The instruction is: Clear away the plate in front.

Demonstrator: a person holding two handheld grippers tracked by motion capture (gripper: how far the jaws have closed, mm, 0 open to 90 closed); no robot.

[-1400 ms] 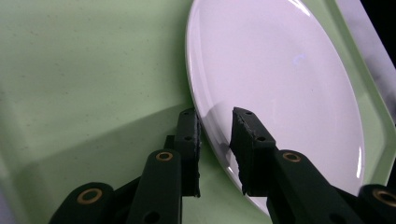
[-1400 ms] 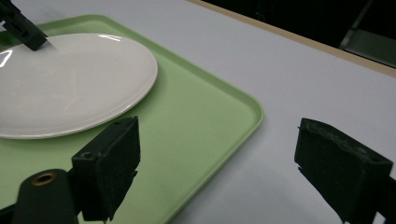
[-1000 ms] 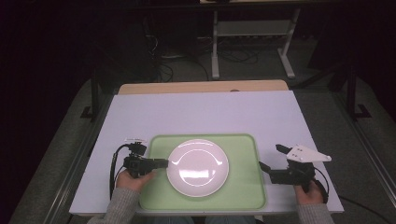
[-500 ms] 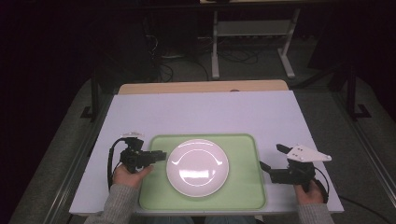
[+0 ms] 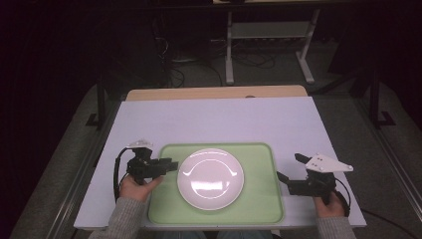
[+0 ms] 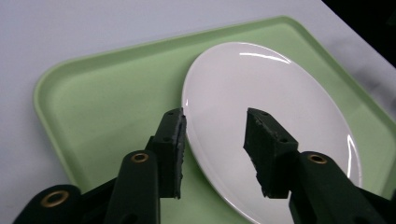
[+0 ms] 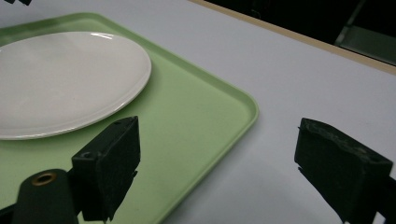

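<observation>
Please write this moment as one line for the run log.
left gripper: jaws just been opening, apart, nothing gripped, at white plate rim | right gripper: open, beside green tray | plate on tray

Glossy white plate (image 5: 211, 178); matt green tray (image 5: 259, 199)

I see a plain glossy white round plate (image 5: 211, 178) on a pale green plastic tray (image 5: 259, 204), a light lavender-white table top (image 5: 219, 122) with a tan wooden far edge, and my two grippers' black jaws with brass-coloured rivets.
</observation>
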